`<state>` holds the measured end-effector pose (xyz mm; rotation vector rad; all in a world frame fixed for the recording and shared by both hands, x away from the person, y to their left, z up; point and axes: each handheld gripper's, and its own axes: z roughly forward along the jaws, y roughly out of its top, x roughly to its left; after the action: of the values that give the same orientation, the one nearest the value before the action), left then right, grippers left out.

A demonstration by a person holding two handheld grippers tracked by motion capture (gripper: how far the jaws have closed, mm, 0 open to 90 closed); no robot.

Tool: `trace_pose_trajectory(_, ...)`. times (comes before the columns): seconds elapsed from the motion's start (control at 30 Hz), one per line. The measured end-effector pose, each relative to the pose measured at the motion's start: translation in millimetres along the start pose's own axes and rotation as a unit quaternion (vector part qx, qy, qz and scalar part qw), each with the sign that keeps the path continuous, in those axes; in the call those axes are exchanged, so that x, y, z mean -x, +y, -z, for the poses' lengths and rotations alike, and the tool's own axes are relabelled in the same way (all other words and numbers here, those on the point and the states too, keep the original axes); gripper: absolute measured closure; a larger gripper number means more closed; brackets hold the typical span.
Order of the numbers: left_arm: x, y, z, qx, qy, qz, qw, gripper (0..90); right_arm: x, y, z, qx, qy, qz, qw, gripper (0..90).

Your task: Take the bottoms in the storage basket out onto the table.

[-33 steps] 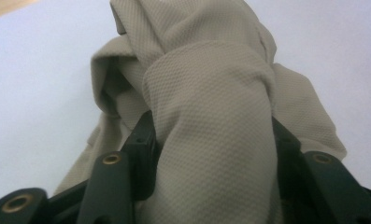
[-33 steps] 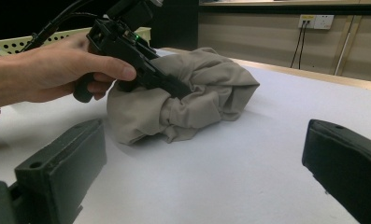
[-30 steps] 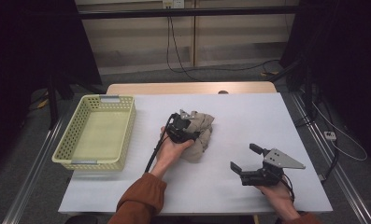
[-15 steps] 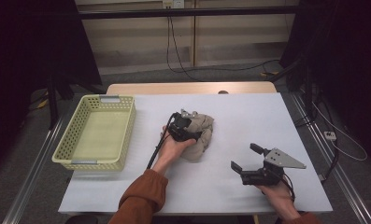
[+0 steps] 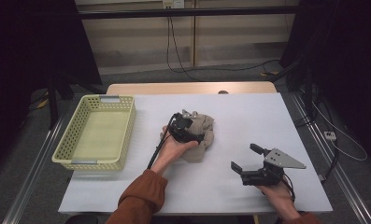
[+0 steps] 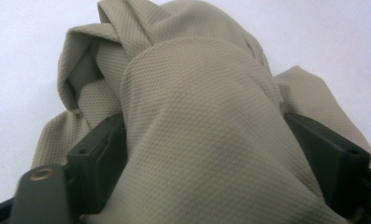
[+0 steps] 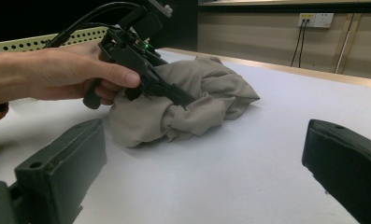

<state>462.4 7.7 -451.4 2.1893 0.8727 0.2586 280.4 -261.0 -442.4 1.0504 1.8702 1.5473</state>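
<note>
Since earlier frame: almost no change. L gripper (image 5: 189,133) still planted on the cloth (image 5: 203,135), R gripper (image 5: 251,164) still parked near-right w/ at most a tiny shift. Cloth pile looks same shape.

L gripper: jaws wide apart but wrapped round a thick fold of cloth (image 6: 206,135), fabric bulging up between them in left gripper view. Whether they're actually pinching yet, can't tell; looks like a bite being set, not closed. Person's left hand (image 5: 174,147) comes in from near side, so gripper tilts down into the pile from above. Prob chosen bc the bunched middle gives most fabric to catch.

R gripper: jaws fully open, nothing in them, hovering just over table (image 5: 248,109), well apart from cloth. Right gripper view looks across at cloth (image 7: 188,105) and the other gripper (image 7: 141,56), so seems kept on standby, out of L arm's way.

Cloth: crumpled beige heap at table centre, right of basket (image 5: 71,140), not touching it.

Room: basket sits far-left, open top, empty inside; bare table between it and cloth, so a lift-and-carry leftward has free path. Basket's near end is close to table's near-left edge. Far and right of cloth lots of open white surface. Risk imo: loose tails dragging on basket rim if lift is low.
</note>
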Motion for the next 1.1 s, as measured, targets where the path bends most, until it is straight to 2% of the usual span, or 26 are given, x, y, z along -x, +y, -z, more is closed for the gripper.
trace_pose_trajectory(0.13,0.0,1.3,3.2,0.005,0.006,0.002,1.0000,16.9,1.1,-0.3,0.4,0.000,-0.002,-0.003,1.0000,0.0)
trace_pose_trajectory(0.23,-0.8,1.8,4.7,0.010,0.002,0.012,0.9999,14.4,1.0,-0.3,0.4,0.001,-0.002,-0.003,1.0000,0.0)
trace_pose_trajectory(0.27,-1.2,2.2,6.0,0.008,0.003,0.006,0.9999,13.8,0.9,-0.3,0.3,0.001,-0.002,-0.002,1.0000,0.0)
trace_pose_trajectory(0.33,-0.6,3.2,8.5,0.015,0.009,0.007,0.9998,11.9,1.1,-0.5,0.2,0.000,-0.002,-0.002,1.0000,0.0)
trace_pose_trajectory(0.47,-1.1,5.1,15.7,0.027,0.005,0.016,0.9995,9.1,0.7,0.3,0.0,0.001,-0.001,-0.003,1.0000,0.0)
trace_pose_trajectory(0.53,-1.0,6.0,18.8,0.029,0.006,0.012,0.9995,7.9,-0.6,0.8,-0.9,0.000,0.000,0.000,1.0000,0.0)
trace_pose_trajectory(0.7,-0.7,7.7,28.0,0.053,0.002,0.021,0.9984,6.5,-1.8,1.6,-3.0,-0.001,-0.001,-0.001,1.0000,0.0)
trace_pose_trajectory(0.9,-0.1,10.2,39.7,0.065,0.002,0.011,0.9978,6.0,-2.3,1.8,-5.0,-0.003,0.000,0.000,1.0000,0.0)
trace_pose_trajectory(1.1,0.4,11.4,51.3,0.088,0.011,0.011,0.9960,6.1,-2.4,1.9,-4.6,-0.002,0.001,0.000,1.0000,0.0)
